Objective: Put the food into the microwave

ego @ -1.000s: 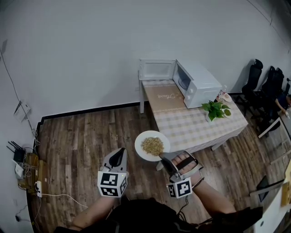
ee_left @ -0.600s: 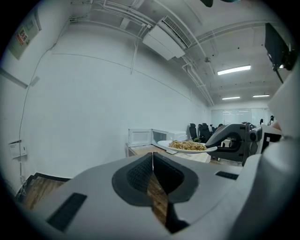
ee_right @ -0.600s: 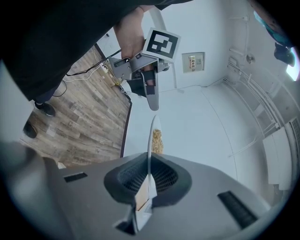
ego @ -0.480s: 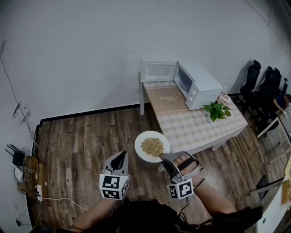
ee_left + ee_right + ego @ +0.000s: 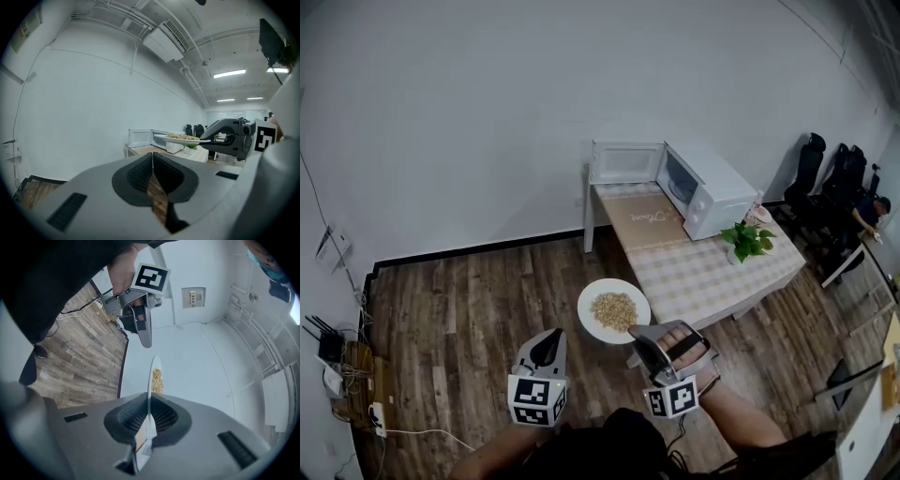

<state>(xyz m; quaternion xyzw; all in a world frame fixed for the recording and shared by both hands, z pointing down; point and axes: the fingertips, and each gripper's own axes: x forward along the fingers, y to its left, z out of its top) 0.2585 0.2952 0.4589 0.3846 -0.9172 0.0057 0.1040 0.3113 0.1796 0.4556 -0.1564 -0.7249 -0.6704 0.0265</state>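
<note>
Right gripper (image 5: 639, 330) is clamped on the near rim of a white plate (image 5: 587, 302), and the plate sits level in the air with a heap of tan, grainy food (image 5: 614, 310) in its middle. So the pickup is done, by the look of it. The plate hangs over the wooden floor (image 5: 459, 300), just short of the near end of the table (image 5: 703, 272) with the checked cloth.

Left gripper (image 5: 549, 337) is pinched together on nothing, held low beside the plate and apart from it.

The microwave (image 5: 717, 192) stands at the far end of that table, well apart from the plate, and its door (image 5: 624, 161) is swung wide open, so no door work looks needed. A potted plant (image 5: 747, 240) sits on the table just in front of the oven.

What's left, as I judge it: carry the plate along the table, slide it level into the open cavity, set it down and let go of the rim.
</note>
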